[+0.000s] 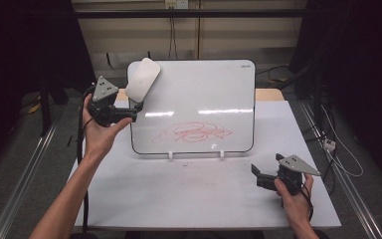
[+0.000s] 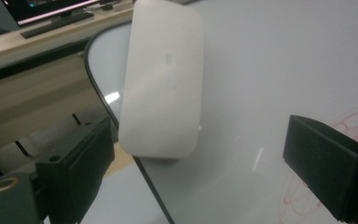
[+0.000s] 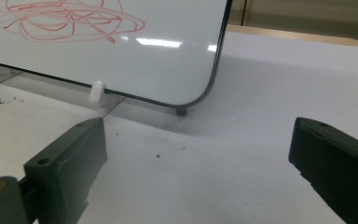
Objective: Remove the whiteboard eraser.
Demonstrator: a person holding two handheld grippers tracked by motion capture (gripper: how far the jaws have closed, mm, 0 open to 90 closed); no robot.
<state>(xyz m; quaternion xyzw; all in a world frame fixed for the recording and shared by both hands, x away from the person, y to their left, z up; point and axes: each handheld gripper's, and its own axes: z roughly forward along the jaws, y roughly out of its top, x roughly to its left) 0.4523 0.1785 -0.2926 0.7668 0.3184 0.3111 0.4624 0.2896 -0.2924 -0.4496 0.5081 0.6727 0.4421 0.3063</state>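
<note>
The left claw (image 1: 129,110) hangs wide open just below the white eraser (image 1: 143,80), which sits on the whiteboard's (image 1: 214,89) top left corner, overlapping its edge; whether the jaws touch it is unclear. The right claw (image 1: 260,177) rests open on the desk (image 1: 179,194), well apart. Red scribble (image 1: 191,132) marks the board's lower middle.

text: none legible | whiteboard (image 1: 194,89): top-right corner mark too small to read | red scribble (image 1: 191,132): no letters

black left gripper (image 1: 138,107), grey triangular plate, trailing black cable.
</note>
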